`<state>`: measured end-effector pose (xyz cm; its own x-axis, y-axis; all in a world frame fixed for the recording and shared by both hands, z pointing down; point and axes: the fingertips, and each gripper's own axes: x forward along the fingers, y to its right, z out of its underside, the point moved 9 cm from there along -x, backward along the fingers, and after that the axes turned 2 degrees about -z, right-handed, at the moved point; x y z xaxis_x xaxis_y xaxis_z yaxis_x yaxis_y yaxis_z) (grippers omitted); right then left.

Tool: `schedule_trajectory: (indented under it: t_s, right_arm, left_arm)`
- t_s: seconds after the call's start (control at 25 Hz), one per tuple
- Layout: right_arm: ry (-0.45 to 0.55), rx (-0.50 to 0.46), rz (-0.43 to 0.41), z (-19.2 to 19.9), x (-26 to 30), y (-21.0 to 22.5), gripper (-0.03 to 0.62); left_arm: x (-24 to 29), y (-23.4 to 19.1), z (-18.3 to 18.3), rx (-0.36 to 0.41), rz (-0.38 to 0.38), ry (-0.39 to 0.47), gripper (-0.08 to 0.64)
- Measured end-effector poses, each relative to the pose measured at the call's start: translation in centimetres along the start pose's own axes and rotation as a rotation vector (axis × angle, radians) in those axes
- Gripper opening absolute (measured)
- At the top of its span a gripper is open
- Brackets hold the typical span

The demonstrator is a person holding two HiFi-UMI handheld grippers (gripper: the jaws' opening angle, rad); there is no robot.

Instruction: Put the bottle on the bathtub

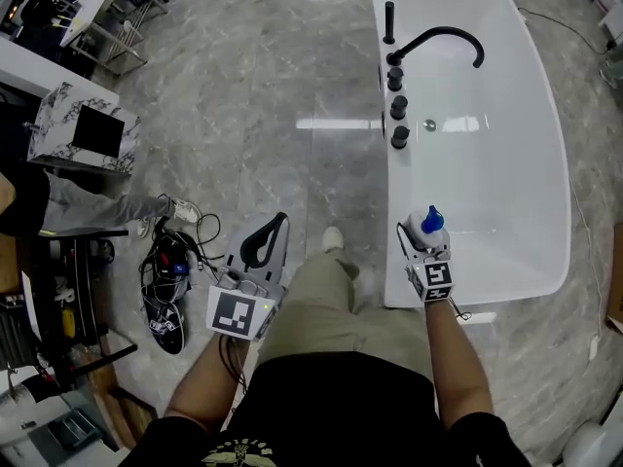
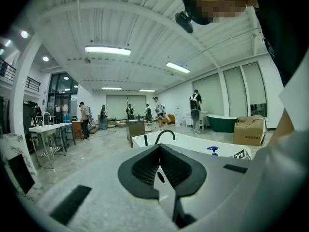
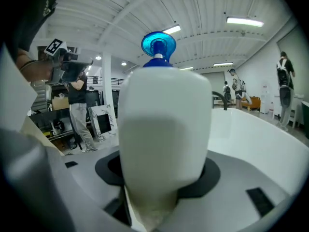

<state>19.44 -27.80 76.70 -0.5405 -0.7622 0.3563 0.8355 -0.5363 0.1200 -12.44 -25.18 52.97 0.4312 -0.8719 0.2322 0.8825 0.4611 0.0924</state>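
Over bathtub (image 1: 506, 163) rim, perhaps; gripped bottle (image 1: 426, 226)

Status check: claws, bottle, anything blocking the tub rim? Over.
Left claw shut, empty, over the floor. Right claw shut on bottle, at bathtub's near-left rim. Nothing in the way; faucet farther along.

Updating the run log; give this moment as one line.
right gripper: shut on bottle | left gripper: shut, empty | bottle: upright, at bathtub near-left rim, not released
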Motion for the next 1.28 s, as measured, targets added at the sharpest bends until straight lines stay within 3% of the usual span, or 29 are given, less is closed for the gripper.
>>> schedule_trajectory:
  t_s: [0.16,0.4,0.64,0.8,0.96,1.28]
  right_arm:
    - [0.012,-0.014,-0.020,1.3,1.7,0.1,0.262]
    - [0.025,-0.034,-0.024,3.8,3.2,0.4,0.262]
    - [0.004,-0.081,-0.056,6.5,3.4,0.2,0.262]
    - [0.026,-0.060,-0.074,6.7,3.2,0.0,0.262]
    - [-0.037,-0.136,-0.128,7.2,3.4,-0.1,0.262]
    - [-0.128,-0.108,-0.185,7.9,2.0,-0.5,0.275]
  left_arm:
    - [0.5,0.0,0.6,0.014,0.027,-0.020,0.009]
    - [0.6,-0.5,2.4,0.029,-0.005,-0.045,0.009]
    - [0.9,0.4,3.0,0.012,-0.002,-0.052,0.009]
    - [0.4,0.7,3.2,-0.002,-0.002,-0.056,0.009]
    - [0.1,0.7,2.5,0.006,-0.014,-0.046,0.009]
    - [-0.9,0.2,0.7,0.022,-0.027,-0.049,0.009]
